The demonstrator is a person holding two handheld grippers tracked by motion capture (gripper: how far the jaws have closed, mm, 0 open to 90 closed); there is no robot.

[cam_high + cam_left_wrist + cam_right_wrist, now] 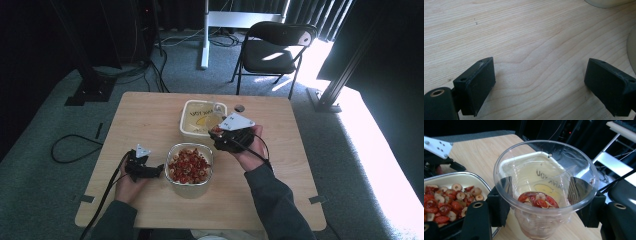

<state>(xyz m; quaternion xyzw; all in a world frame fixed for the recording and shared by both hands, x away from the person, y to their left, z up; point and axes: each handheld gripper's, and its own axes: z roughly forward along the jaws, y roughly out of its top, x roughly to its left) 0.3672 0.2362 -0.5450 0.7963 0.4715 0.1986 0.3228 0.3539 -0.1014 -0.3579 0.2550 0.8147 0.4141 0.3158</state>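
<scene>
The right claw (541, 207) is clamped mid-wall on the thin clear plastic cup (544, 195) of red fruit slices, just beyond the metal tray (189, 186): light, crushable, slippery; the left claw (544, 85) gapes empty.

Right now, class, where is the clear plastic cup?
The clear plastic cup sits clamped in the right gripper, held over the near edge of the cream tub, just beyond the bowl of red slices.
</scene>
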